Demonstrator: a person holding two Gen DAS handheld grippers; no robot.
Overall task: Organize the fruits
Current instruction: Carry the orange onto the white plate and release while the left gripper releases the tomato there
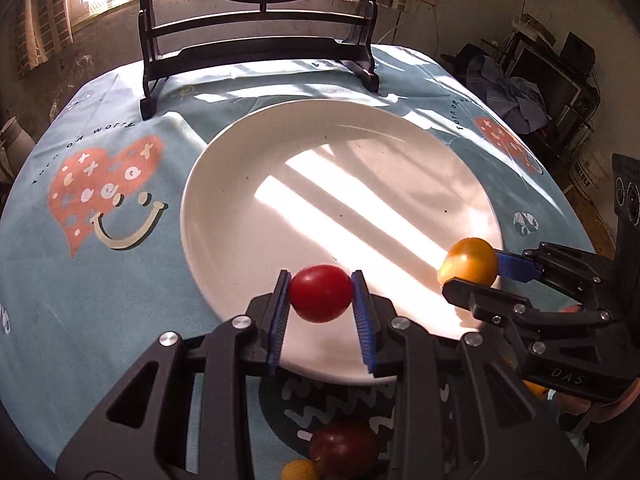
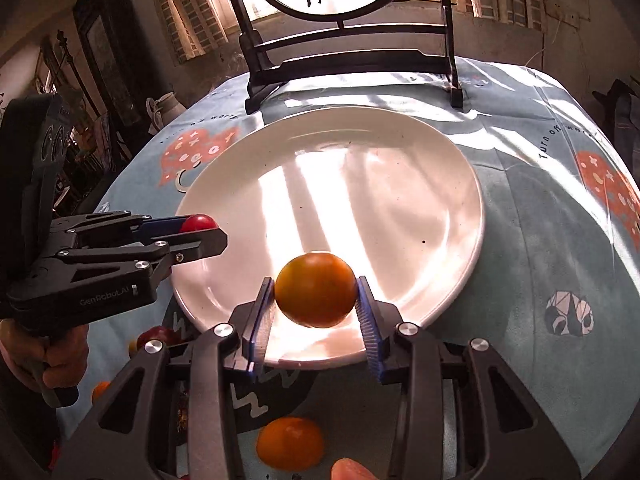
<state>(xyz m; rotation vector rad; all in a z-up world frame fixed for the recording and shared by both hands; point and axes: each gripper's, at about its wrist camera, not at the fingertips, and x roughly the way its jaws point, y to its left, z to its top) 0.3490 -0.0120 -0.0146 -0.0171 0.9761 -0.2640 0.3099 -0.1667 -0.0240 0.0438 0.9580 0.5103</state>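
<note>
**Both grippers carrying fruit over the plate; nothing yet set down**

Left wrist view. The left gripper [image 1: 321, 294] is holding a small, glossy, round red tomato-like fruit [image 1: 320, 293] between its blue ribbed pads [image 1: 280, 312], jaws clamped on its two sides. The fruit is sitting at the fingertips, over the near rim of the wide, round white ceramic plate [image 1: 248, 152], which is lying bare on the pale blue printed tablecloth [image 1: 100, 280]. In my judgement it is being held there ready for release onto the plate. At right, the right gripper [image 1: 472, 270] is reaching in over the plate's right rim with a round yellow-orange fruit [image 1: 468, 264] pinched at its tip. A dark red fruit [image 1: 344, 446] and a small yellow fruit [image 1: 298, 470] are lying on the cloth beneath the left gripper, apparently awaiting collection.

Right wrist view. The right gripper's jaws are closed on the yellow-orange fruit, smooth and amber in shade, above the plate's near edge. The left gripper is coming in from the left, the red fruit showing at its tip over the plate's left rim. An orange fruit [image 2: 290, 442] is resting on the cloth below. A dark wooden stand holding a round painted panel [image 2: 348, 28] is standing behind the plate.
</note>
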